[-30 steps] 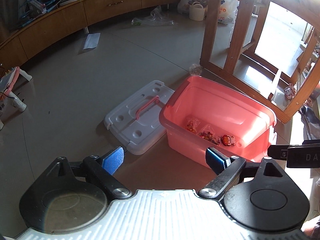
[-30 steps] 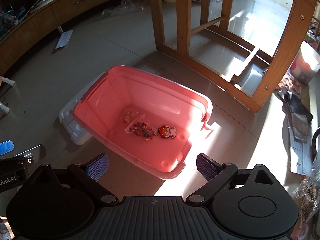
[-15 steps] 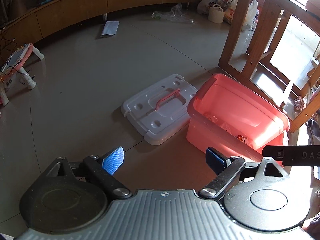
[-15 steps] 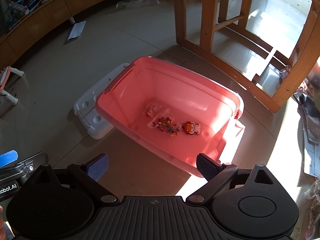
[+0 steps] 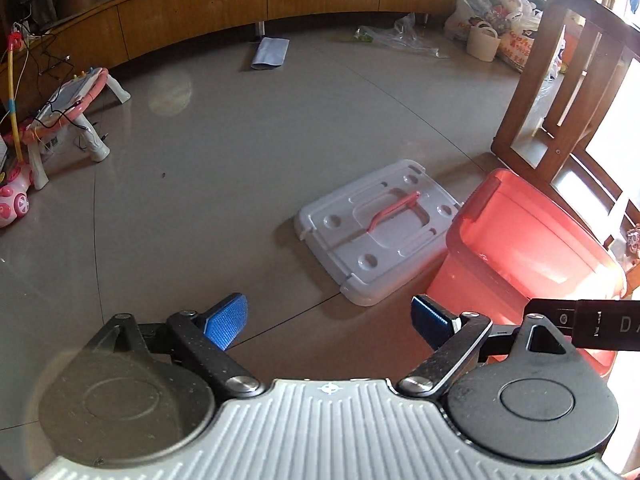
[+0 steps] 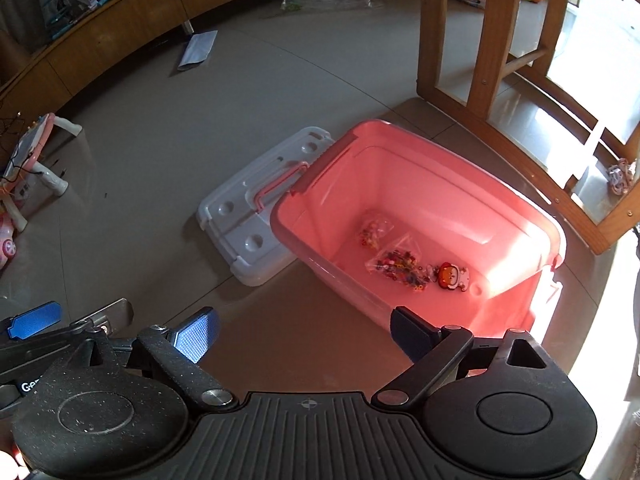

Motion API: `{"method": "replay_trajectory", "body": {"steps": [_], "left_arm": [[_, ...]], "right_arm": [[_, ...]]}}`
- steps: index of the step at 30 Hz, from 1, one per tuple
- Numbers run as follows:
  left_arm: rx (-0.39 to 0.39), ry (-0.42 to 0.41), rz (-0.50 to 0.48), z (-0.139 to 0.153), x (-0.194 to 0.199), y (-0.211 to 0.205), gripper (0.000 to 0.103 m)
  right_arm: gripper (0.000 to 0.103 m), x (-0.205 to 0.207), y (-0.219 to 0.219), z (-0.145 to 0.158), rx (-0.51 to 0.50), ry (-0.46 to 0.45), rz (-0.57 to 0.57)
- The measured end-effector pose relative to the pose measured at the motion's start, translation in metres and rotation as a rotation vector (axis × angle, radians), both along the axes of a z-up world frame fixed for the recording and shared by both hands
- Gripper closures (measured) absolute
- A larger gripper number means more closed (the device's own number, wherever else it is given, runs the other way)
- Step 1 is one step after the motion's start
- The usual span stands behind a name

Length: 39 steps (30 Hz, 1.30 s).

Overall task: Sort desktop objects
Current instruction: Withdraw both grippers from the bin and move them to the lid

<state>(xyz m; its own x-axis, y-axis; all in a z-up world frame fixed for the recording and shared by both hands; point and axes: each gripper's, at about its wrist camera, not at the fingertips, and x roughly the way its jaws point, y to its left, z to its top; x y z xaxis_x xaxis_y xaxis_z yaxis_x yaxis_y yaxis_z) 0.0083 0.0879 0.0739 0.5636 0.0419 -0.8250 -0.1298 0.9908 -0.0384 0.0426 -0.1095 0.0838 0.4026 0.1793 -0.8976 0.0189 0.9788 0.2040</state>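
Note:
A pink storage bin [image 6: 516, 208] stands open on the floor; it also shows in the left wrist view [image 5: 472, 268]. Inside lie clear bags of small colourful pieces [image 6: 396, 266] and a red cartoon figure [image 6: 450, 276]. Its white lid [image 5: 376, 232] with a pink handle lies flat to the bin's left, also in the right wrist view [image 6: 248, 216]. My left gripper [image 5: 328, 320] is open and empty, above the floor in front of the lid. My right gripper [image 6: 306, 334] is open and empty, in front of the bin's near wall.
A wooden table frame [image 6: 484, 40] stands behind the bin. A long wooden cabinet [image 5: 260, 4] runs along the far wall. A pink toy drawing table [image 5: 76, 100] is at the left. A grey paper [image 5: 270, 52], plastic bags and a small basket [image 5: 484, 42] lie on the floor.
Both grippers have swung left and back from the bin. The bin has shifted right in both views and the lid is now central in the left wrist view. Both stay open.

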Motion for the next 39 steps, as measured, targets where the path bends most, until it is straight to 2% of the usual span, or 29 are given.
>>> {"method": "replay_trajectory", "body": {"steps": [3, 7, 14, 22, 31, 39], "left_arm": [[-0.009, 0.009, 0.014, -0.005, 0.014, 0.006, 0.012], [-0.015, 0.018, 0.028, -0.011, 0.037, 0.01, 0.012], [-0.021, 0.031, 0.035, -0.02, 0.079, 0.01, 0.012], [-0.032, 0.06, 0.024, -0.037, 0.115, 0.009, 0.02], [-0.027, 0.081, 0.017, -0.054, 0.143, 0.007, 0.02], [-0.014, 0.097, -0.03, -0.071, 0.169, 0.005, 0.021]], "right_arm": [[0.018, 0.014, 0.004, -0.001, 0.025, 0.01, -0.002], [0.025, 0.041, 0.007, 0.003, 0.004, 0.003, 0.014], [0.031, 0.103, 0.01, 0.017, 0.008, -0.022, 0.046], [0.038, 0.167, 0.026, 0.01, -0.034, -0.026, 0.144], [0.039, 0.212, 0.039, -0.008, -0.071, -0.002, 0.232], [0.039, 0.241, 0.041, -0.024, -0.059, 0.02, 0.303]]}}
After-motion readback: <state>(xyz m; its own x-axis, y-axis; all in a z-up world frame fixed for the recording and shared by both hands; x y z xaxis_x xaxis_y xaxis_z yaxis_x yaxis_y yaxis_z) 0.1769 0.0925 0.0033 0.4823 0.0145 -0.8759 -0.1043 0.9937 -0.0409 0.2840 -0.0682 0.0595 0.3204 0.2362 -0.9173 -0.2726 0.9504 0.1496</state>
